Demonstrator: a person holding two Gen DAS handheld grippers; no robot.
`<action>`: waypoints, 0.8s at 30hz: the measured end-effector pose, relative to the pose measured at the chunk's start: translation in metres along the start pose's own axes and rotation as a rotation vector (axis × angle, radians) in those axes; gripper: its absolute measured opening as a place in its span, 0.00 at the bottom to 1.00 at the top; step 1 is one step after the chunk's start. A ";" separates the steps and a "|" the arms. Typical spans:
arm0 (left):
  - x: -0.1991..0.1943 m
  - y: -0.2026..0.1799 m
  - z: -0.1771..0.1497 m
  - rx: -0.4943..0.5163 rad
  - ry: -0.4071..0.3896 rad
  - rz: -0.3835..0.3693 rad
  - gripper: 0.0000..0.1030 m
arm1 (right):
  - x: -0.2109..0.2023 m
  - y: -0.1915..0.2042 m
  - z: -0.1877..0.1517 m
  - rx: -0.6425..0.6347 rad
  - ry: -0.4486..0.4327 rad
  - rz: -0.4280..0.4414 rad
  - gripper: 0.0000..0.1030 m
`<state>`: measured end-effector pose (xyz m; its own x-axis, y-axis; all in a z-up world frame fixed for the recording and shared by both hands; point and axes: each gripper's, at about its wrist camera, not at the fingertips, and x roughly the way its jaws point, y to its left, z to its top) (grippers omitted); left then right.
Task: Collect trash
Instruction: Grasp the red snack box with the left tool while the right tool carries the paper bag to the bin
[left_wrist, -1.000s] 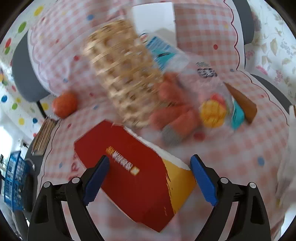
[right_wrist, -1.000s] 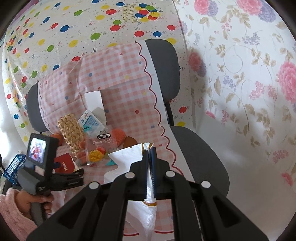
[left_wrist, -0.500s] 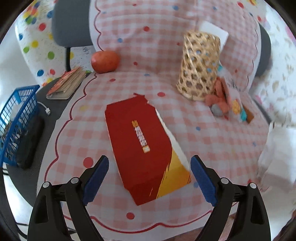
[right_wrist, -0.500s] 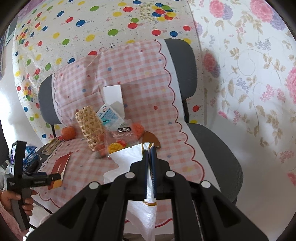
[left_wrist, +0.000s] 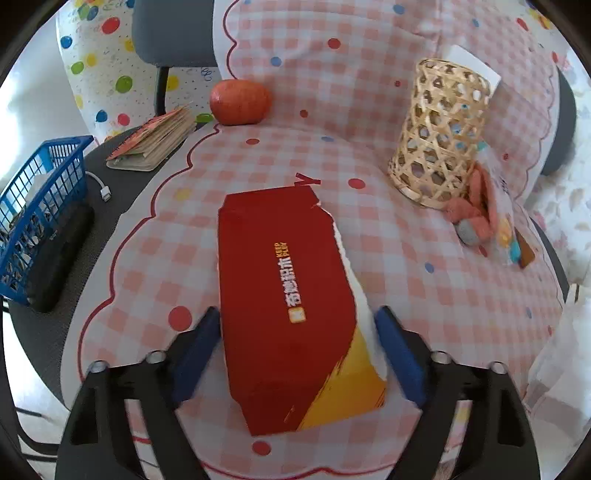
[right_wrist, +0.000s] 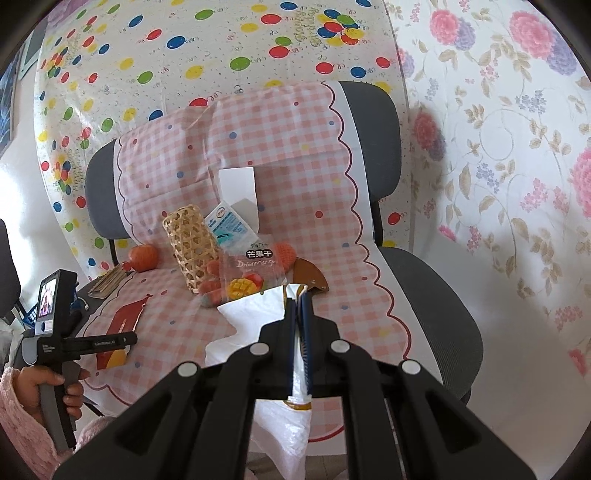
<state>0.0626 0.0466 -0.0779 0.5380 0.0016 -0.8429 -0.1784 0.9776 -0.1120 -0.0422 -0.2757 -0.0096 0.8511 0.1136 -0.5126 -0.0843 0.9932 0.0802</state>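
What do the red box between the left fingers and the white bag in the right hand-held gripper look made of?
The red box looks like thin printed cardboard with a matte finish: flat faces, a creased fold and a ragged torn edge showing white stock. The white bag looks like thin plastic film: slightly translucent, crinkled and hanging limp below the shut right hand-held gripper.

Red-and-yellow box (left_wrist: 291, 306), pink-checked cloth (left_wrist: 424, 295)

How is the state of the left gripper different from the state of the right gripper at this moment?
The left gripper has its jaws open, one on each side of the red box, not yet closed on it; the right gripper has its jaws shut on the white plastic bag. The left one is low over the checked cloth; the right one is held above it. Both have blue pads.
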 end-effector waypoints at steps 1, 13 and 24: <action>-0.002 0.000 -0.001 0.013 0.005 -0.024 0.76 | -0.001 0.000 0.000 0.001 -0.001 0.001 0.04; -0.082 -0.097 -0.070 0.411 -0.161 -0.285 0.76 | -0.054 -0.025 -0.016 0.063 -0.044 -0.055 0.04; -0.105 -0.194 -0.163 0.674 -0.139 -0.558 0.76 | -0.136 -0.070 -0.094 0.135 0.004 -0.325 0.04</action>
<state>-0.0939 -0.1777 -0.0537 0.5045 -0.5298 -0.6818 0.6399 0.7595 -0.1166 -0.2005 -0.3584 -0.0256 0.8202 -0.2074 -0.5332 0.2601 0.9653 0.0246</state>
